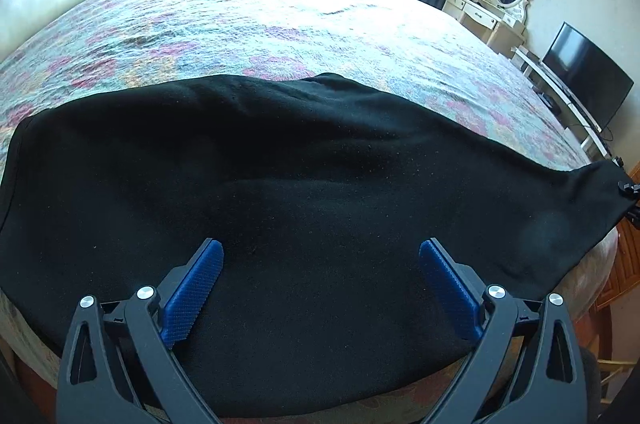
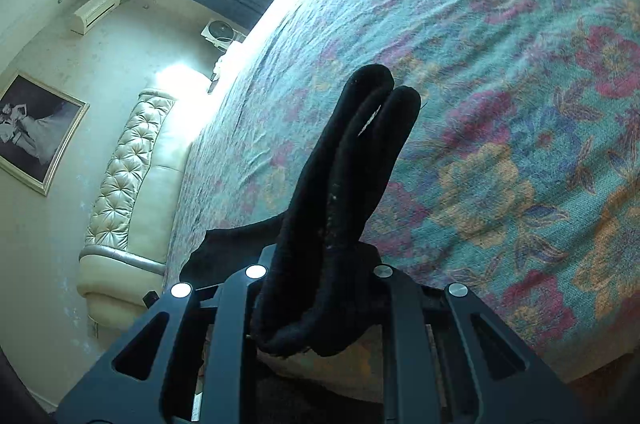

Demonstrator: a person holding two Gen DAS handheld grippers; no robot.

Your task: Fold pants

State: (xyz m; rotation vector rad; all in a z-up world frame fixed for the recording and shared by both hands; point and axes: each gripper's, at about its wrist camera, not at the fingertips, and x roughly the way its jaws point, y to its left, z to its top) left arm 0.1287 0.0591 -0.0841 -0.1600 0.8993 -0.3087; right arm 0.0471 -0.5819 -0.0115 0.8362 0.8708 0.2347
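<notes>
Pants [image 1: 300,164] lie lengthwise on the bed [image 1: 280,24], cross fold pending. Left gripper [image 1: 320,256] gapes wide; right gripper [image 2: 320,264] pinches bunched pants.

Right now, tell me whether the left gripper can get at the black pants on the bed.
Probably yes. The left gripper hangs open right over the black pants, its jaws spread wide with only cloth below them. Nothing lies between. The right gripper is already shut on a bunched end of the pants.
</notes>
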